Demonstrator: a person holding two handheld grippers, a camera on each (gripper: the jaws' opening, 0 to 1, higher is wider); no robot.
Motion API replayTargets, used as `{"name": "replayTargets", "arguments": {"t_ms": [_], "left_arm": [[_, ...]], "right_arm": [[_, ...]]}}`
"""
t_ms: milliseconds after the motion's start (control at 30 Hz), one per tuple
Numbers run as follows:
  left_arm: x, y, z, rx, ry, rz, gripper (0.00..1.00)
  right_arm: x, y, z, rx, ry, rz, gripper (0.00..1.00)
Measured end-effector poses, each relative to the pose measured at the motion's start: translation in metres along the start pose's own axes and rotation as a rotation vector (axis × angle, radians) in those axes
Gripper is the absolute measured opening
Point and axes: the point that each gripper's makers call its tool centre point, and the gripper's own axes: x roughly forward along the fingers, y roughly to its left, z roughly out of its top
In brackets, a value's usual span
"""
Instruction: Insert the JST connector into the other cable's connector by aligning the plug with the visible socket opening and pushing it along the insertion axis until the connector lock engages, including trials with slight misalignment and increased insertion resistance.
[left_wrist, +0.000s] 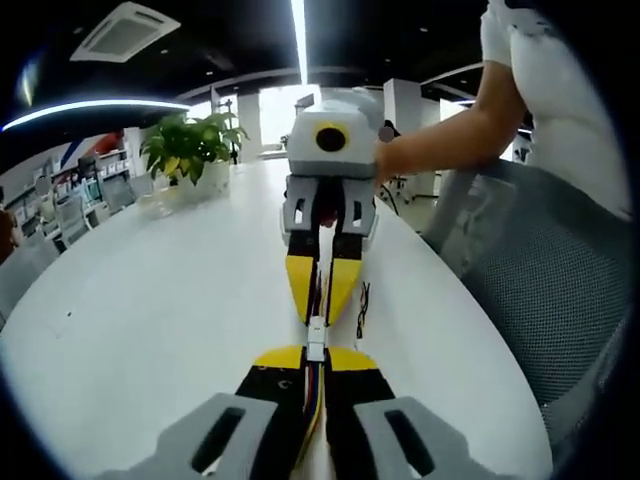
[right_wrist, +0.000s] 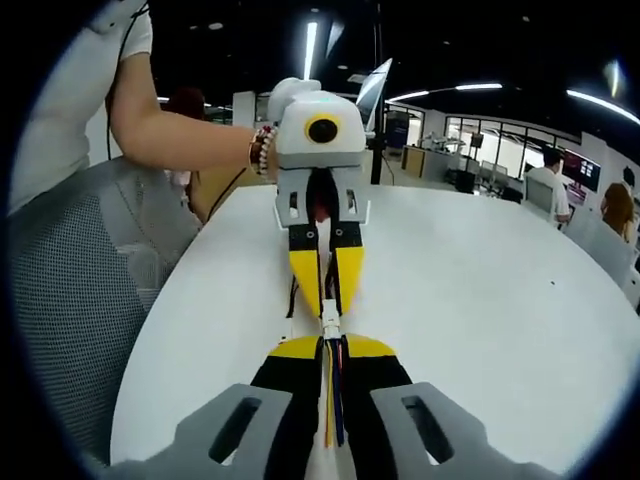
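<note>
a: connector pair (left_wrist: 316, 338) sits right between my two grippers, over the white table (left_wrist: 150, 320). the left gripper (left_wrist: 314, 375) has its jaws pinched narrow on a cable (left_wrist: 318, 400), its coloured wires running back between the yellow tips. facing it, the right gripper (left_wrist: 320, 300) is pinched the same way on the other cable (right_wrist: 333, 400), so the white housings meet nose to nose.

b: are they mated yet?

a: i can't tell. in the right gripper view the white plug (right_wrist: 330, 322) touches the piece held by the opposing jaws, but the lock is too small to read. i'd judge we're at or near the push.

b: what worries you from here?

a: mostly tilt. if one housing rolls off the insertion axis, pushing would jam it against the socket lip instead of seating it. i'm also gripping wires rather than hard plastic, so extra resistance could make the cable slide or buckle between the pads, and i'd mistake that for travel.

b: anything around you?

a: a mesh chair (left_wrist: 540, 300) beside the table, a potted plant (left_wrist: 192, 145) far down it, and the person's arm (right_wrist: 180, 135) behind the opposite gripper.
</note>
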Motion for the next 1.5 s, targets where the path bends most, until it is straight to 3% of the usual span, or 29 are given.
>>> {"name": "replayTargets", "arguments": {"t_ms": [833, 1267, 1500], "left_arm": [[0.002, 0.013, 0.002, -0.029, -0.037, 0.053, 0.00], [0.007, 0.023, -0.009, -0.015, 0.027, 0.115, 0.00], [0.013, 0.026, -0.022, -0.052, 0.055, 0.135, 0.00]], "right_arm": [[-0.002, -0.011, 0.000, 0.018, -0.021, -0.057, 0.04], [0.008, -0.023, -0.010, -0.019, 0.012, -0.142, 0.05], [0.015, -0.025, -0.022, 0.023, 0.011, -0.166, 0.05]]}}
